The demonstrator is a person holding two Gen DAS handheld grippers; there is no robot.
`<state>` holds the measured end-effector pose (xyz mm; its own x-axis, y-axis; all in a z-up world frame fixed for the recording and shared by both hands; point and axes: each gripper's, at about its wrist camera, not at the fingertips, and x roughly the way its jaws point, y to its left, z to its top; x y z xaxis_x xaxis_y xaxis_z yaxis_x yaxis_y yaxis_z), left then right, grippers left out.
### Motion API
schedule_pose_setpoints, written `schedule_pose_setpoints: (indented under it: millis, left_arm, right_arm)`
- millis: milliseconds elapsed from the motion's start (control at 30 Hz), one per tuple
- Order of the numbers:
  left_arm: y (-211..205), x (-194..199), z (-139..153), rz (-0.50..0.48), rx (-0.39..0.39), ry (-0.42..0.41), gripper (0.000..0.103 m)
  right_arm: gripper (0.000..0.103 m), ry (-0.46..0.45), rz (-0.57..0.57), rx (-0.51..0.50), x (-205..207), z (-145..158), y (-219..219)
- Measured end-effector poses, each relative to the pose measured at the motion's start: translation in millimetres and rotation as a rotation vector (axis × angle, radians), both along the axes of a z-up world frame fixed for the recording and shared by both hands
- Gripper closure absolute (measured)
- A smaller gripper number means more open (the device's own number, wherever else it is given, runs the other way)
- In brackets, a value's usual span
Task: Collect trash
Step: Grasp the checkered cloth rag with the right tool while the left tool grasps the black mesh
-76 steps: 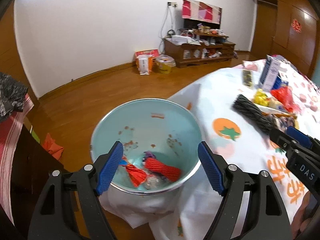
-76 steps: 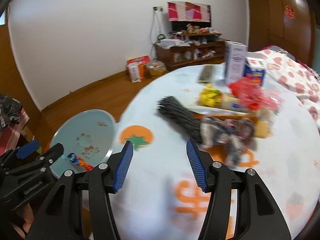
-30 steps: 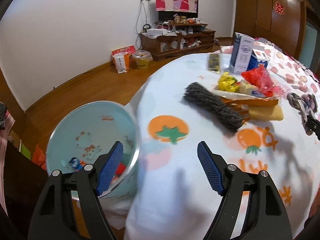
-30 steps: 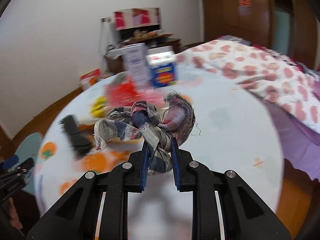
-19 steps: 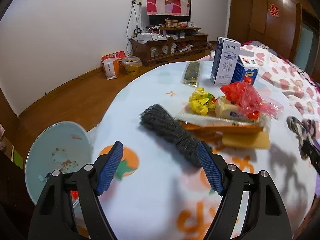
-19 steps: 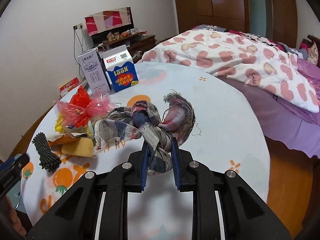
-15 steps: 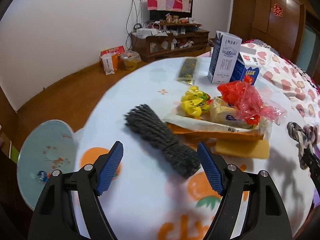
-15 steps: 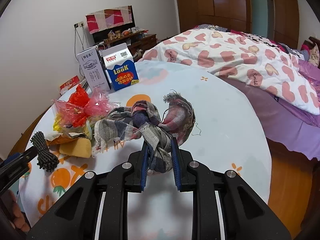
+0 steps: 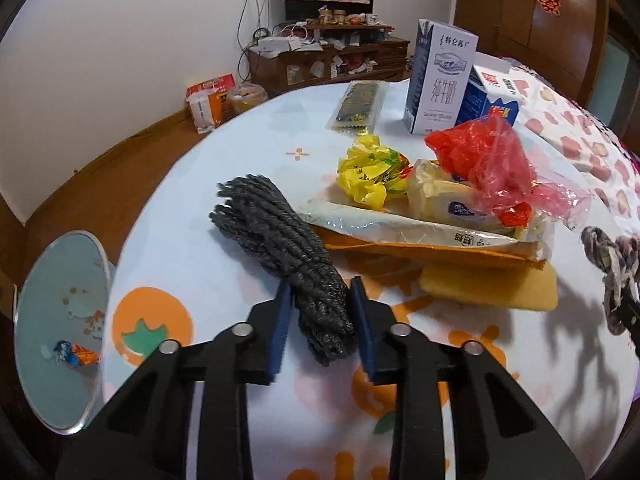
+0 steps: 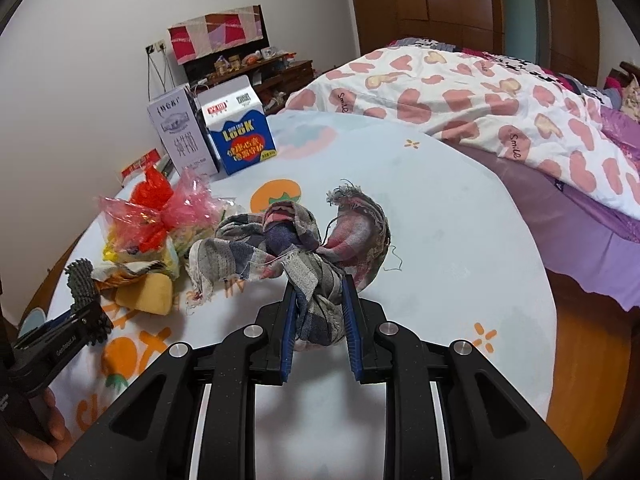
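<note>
Slanting up-left: dark rope bundle (image 9: 280, 256)

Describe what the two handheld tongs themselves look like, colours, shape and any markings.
Both tongs share a look: the left tongs and right tongs have matte black plastic frames with triangular cutouts, round silver bolts at the joints, and two fingers faced with ribbed blue pads. In the right wrist view, white lettering runs along the side of the left one. No cables show. No sleeve is visible.

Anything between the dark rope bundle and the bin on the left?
Only bare tablecloth with an orange fruit print separates the rope bundle from the bin, in the left wrist view.
</note>
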<state>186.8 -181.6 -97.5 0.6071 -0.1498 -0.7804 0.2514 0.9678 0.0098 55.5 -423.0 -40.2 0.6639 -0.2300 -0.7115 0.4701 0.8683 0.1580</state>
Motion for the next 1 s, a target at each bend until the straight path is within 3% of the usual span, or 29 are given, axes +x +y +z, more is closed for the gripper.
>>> schedule_pose_setpoints:
  millis: [600,1000]
  left_arm:
    - [67,-80,33,-0.061,0.019,-0.147,0.078]
    - [120,-93,37,0.02,0.004,-0.127,0.078]
  right_arm:
    - [0.081,-0.046,0.111,-0.009,-27,22,74]
    - [0.081,-0.018,0.231,-0.036,-16,20,131]
